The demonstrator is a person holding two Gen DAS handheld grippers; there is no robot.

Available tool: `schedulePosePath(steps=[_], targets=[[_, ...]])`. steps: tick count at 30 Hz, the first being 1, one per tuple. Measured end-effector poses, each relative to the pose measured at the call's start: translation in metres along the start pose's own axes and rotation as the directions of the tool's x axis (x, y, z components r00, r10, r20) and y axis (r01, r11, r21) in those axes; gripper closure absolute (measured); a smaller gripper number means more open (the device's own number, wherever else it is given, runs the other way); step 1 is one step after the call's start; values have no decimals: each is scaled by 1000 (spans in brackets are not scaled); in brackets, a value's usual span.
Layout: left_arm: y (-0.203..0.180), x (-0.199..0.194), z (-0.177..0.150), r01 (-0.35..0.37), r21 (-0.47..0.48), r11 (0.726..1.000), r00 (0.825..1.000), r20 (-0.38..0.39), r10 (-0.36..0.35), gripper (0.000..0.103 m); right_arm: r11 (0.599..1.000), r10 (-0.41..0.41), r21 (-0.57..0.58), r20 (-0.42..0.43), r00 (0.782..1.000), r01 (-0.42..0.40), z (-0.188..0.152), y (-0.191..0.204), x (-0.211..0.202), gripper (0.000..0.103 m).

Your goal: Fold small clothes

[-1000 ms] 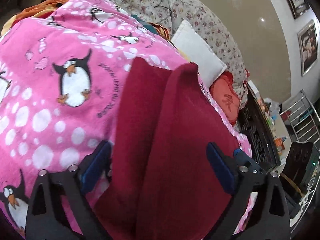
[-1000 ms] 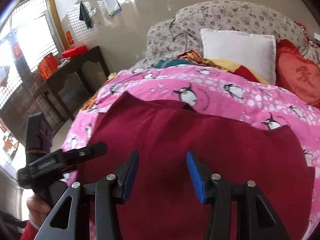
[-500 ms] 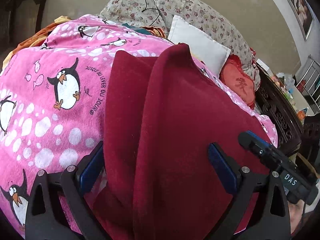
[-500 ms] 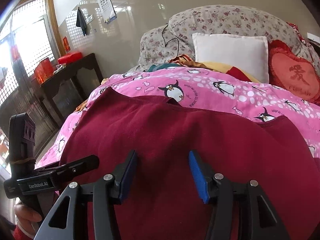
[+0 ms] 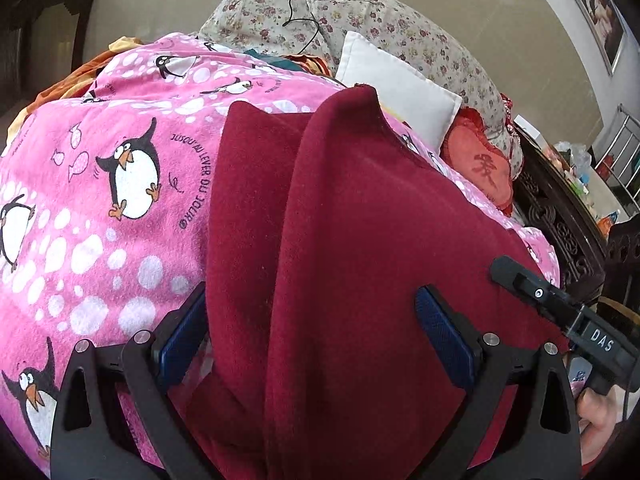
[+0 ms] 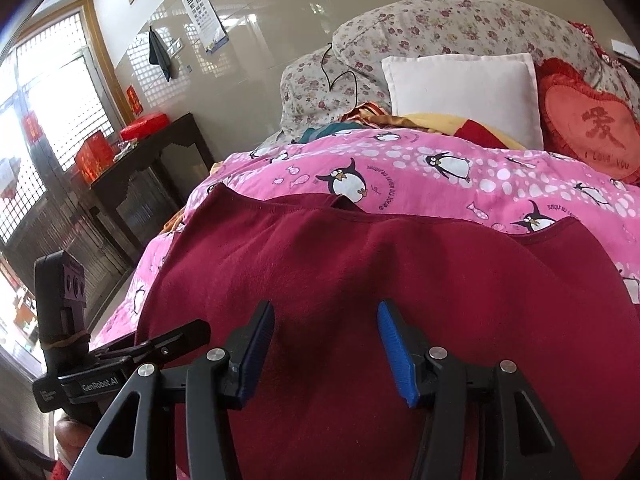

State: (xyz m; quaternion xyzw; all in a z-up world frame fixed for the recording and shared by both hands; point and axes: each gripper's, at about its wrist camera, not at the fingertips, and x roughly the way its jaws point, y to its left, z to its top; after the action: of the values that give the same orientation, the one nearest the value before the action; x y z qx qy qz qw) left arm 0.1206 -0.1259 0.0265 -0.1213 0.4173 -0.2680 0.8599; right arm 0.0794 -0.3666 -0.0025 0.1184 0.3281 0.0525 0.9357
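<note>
Where fingers (image 5: 182, 340) flank it, garment (image 5: 360, 260) hem hidden.

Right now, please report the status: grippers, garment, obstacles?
Left hand-held gripper open, right hand-held gripper open. Dark red garment flat on penguin blanket, unheld. Nothing in way.

Both grippers' fingers (image 5: 188, 332) (image 6: 394, 344) apart, angled downward.

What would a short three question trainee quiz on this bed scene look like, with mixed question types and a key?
1. True or false: the dark red garment lies on a blue striped sheet.
2. Which cushion sits beside the white pillow? A) green round B) red heart-shaped C) black square
3. Fill in: the pink blanket is printed with ____.

Key: 1 false, it lies on the pink blanket. 2 B, the red heart cushion. 3 penguins.
</note>
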Motion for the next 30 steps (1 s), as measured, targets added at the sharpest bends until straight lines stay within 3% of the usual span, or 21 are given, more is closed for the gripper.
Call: schedulePosePath(steps=[3, 10, 13, 18, 22, 25, 28, 30], targets=[[0, -1, 0, 5, -8, 1000, 1000, 4, -5, 9, 1000, -5, 8, 0, 1000, 5, 2, -1, -4, 51], [11, -14, 1, 139, -90, 986, 990, -4, -140, 70, 1000, -29, 1, 33, 999, 29, 8, -8, -17, 51], [21, -19, 2, 218, -172, 961, 975, 3, -221, 75, 995, -76, -53, 84, 994, 80, 10, -5, -26, 54], [14, -23, 2, 217, -149, 965, 976, 10, -218, 77, 982, -156, -95, 83, 984, 164, 10, -16, -18, 68], [9, -30, 3, 258, -156, 953, 966, 11, -260, 78, 987, -140, -78, 26, 990, 141, 3, -33, 9, 69], [0, -37, 4, 279, -142, 950, 960, 16, -279, 79, 984, -160, -70, 32, 987, 162, 6, -30, 1, 69], [-12, -44, 4, 287, -119, 950, 958, 21, -287, 79, 972, -176, -144, 98, 980, 189, 10, -12, -14, 69], [-23, -47, 3, 260, -82, 962, 966, 22, -259, 79, 960, -214, -175, 48, 976, 219, 8, -9, 6, 69]])
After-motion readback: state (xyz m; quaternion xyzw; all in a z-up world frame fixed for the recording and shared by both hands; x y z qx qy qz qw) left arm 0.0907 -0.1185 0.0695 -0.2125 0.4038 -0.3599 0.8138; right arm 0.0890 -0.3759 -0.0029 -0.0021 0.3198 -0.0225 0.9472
